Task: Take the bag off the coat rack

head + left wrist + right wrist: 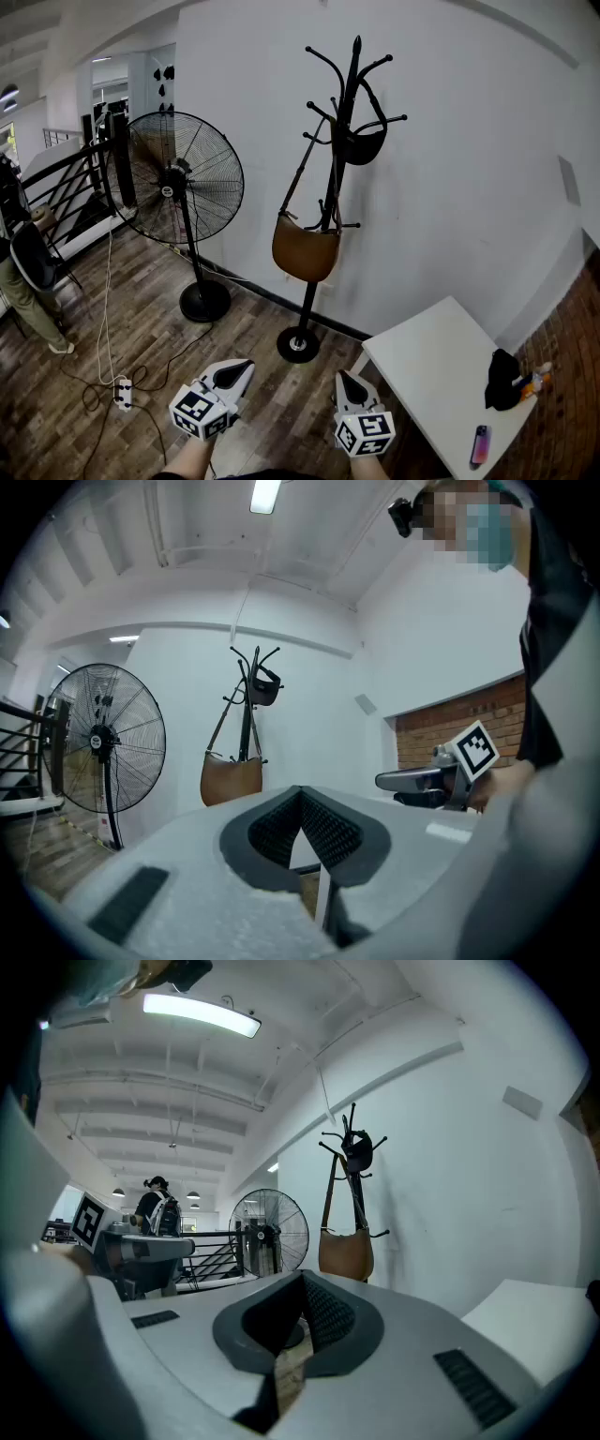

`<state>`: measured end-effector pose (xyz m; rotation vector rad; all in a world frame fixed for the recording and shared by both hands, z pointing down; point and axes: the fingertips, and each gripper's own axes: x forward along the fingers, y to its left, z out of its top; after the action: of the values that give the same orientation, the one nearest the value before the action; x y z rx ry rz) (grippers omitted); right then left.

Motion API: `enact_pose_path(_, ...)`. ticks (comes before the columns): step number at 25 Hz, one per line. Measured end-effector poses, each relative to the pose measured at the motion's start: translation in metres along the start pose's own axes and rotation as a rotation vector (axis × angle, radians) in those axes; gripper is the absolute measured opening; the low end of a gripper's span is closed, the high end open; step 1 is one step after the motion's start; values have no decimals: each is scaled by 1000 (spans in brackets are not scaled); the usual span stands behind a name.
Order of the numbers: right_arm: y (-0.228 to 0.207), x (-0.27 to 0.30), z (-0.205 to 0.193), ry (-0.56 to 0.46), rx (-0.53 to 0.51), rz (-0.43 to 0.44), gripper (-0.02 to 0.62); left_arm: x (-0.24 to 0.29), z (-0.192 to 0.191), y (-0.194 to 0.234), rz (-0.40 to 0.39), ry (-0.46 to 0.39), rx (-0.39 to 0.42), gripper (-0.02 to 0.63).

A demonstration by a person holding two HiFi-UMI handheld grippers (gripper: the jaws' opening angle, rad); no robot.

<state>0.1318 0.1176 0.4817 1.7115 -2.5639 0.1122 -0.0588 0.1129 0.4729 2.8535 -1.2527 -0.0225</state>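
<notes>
Bag point(306, 248) hangs on coat rack point(309, 300), well beyond left tool point(246, 366) and right tool point(342, 377), both closed, empty.

Quick count: one black metal coat rack point(307, 305), two bags (one tan leather shoulder bag point(306, 248), one small black bag point(364, 145)), one big black pedestal fan point(172, 178), one white rectangular table point(431, 375), one white power strip point(123, 394).
</notes>
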Motion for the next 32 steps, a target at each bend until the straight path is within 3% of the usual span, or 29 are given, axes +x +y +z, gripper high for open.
enact_pose_path(6,-16,0,-1,-7,0,26,-2,15,1,-16,15,-14,-5,6)
enact_pose_path(14,-27,3,3,-46,9,44,0,13,-4,-16,99,-22,23,9)
enact_pose_path(15,-30,6,2,-45,2,38,29,14,-6,-15,101,-19,20,11)
enact_pose_path(17,-33,12,1,-44,-2,28,77,17,-11,-12,95,-10,2,185)
enact_pose_path(18,-35,15,0,-41,-1,23,102,20,-14,-11,91,-8,-7,198)
enact_pose_path(21,-42,32,-2,-25,4,17,163,32,-25,0,90,4,-28,202)
enact_pose_path(26,-44,56,5,-23,-5,-17,167,45,-14,26,92,24,-42,213)
enact_pose_path(32,-53,110,20,-27,-17,-63,172,83,-6,82,47,-11,-18,213)
